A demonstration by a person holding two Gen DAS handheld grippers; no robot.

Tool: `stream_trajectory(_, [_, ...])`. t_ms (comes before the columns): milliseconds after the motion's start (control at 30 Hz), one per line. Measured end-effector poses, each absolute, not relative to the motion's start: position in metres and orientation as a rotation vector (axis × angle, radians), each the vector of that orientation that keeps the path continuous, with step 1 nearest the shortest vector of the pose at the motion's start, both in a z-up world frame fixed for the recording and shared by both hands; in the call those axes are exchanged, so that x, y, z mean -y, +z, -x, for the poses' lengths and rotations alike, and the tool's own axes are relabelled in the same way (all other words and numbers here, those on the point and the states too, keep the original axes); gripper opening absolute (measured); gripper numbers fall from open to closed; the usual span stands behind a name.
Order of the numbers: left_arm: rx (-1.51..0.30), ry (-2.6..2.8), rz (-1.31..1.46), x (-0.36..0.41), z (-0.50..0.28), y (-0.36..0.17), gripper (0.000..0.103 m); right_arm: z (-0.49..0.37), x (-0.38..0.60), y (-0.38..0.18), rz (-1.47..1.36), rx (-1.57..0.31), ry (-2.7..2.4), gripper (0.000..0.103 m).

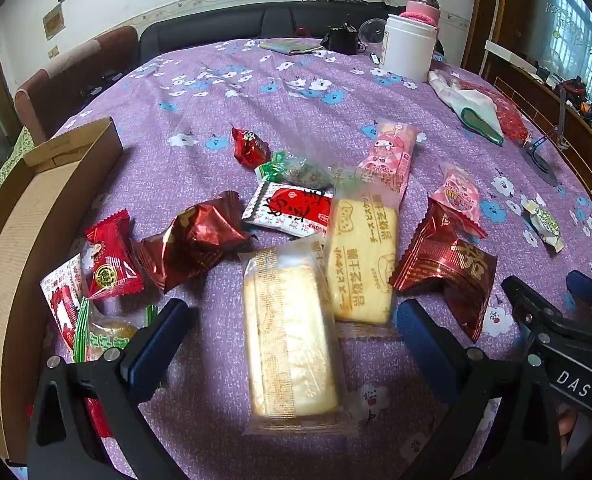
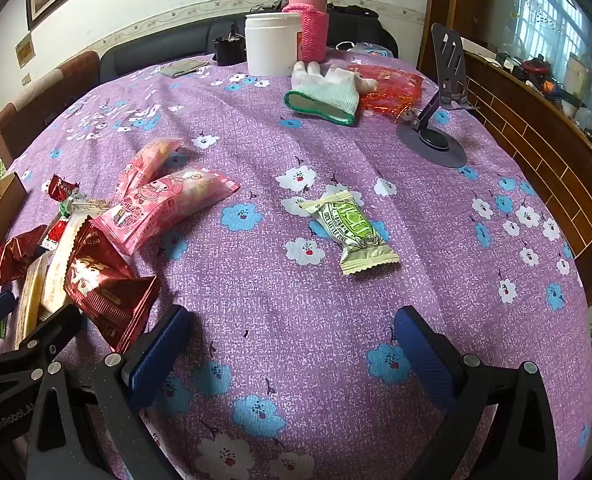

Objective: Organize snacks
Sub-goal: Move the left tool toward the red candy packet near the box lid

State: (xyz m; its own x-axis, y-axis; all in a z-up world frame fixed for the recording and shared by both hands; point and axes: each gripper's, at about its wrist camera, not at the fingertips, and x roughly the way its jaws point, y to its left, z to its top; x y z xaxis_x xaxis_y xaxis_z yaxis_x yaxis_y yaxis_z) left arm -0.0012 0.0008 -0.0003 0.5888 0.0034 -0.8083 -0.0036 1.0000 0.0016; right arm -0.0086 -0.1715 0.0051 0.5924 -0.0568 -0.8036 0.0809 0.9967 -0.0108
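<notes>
Several wrapped snacks lie scattered on the purple flowered tablecloth (image 1: 200,92). My left gripper (image 1: 292,316) stands open over a pale biscuit pack (image 1: 290,332) that lies between its blue pads without touching them. A second biscuit pack (image 1: 361,256), dark red foil packs (image 1: 192,240) (image 1: 447,268) and a pink pack (image 1: 391,152) lie around it. A cardboard box (image 1: 20,240) stands at the left edge. My right gripper (image 2: 292,340) is open above bare cloth, with a green-and-cream candy (image 2: 349,230) ahead of it. The pink packs (image 2: 164,204) and a red foil pack (image 2: 104,292) lie to its left.
At the table's far side stand a white tub (image 2: 272,42), a pink-sleeved flask (image 2: 307,20) and a black object (image 2: 230,50). A white glove (image 2: 323,94) lies on a red bag (image 2: 391,86). A grey phone stand (image 2: 435,136) is at right. Chairs (image 1: 72,76) and a wooden cabinet (image 2: 535,136) border the table.
</notes>
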Motion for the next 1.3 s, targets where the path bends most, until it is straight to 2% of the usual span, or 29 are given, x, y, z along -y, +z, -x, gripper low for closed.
stream_trajectory(733, [-1.015, -0.168, -0.072, 0.001, 0.046, 0.006, 0.103, 0.029, 0.170, 0.007, -0.010, -1.000, -0.078, 0.102])
stream_trajectory(833, [-0.957, -0.247, -0.037, -0.008, 0.069, 0.024, 0.101, 0.030, 0.171, 0.011, 0.001, -1.015, -0.086, 0.102])
stream_trajectory(933, [-0.850, -0.261, -0.045, -0.027, 0.094, 0.050, 0.101, 0.048, 0.171, 0.026, -0.010, -0.908, -0.066, 0.102])
stream_trajectory(1033, [-0.862, -0.310, 0.009, -0.056, 0.100, 0.056, 0.101, 0.074, 0.162, 0.046, 0.029, -0.721, -0.064, 0.102])
stream_trajectory(1100, [-0.878, -0.304, 0.024, -0.075, 0.100, 0.052, 0.097, 0.075, 0.154, 0.047, 0.067, -0.712, -0.059, 0.102])
stream_trajectory(1167, [-0.897, -0.321, 0.023, -0.083, 0.100, 0.049, 0.073, 0.070, 0.155, 0.042, 0.011, -0.752, -0.008, 0.102])
stream_trajectory(1233, [-0.937, -0.346, 0.005, -0.091, 0.100, 0.042, 0.067, 0.066, 0.159, 0.036, -0.086, -0.779, 0.050, 0.102])
stream_trajectory(1300, [-0.965, -0.361, -0.060, -0.093, 0.100, 0.034, 0.066, 0.065, 0.160, 0.034, -0.117, -0.788, 0.069, 0.102])
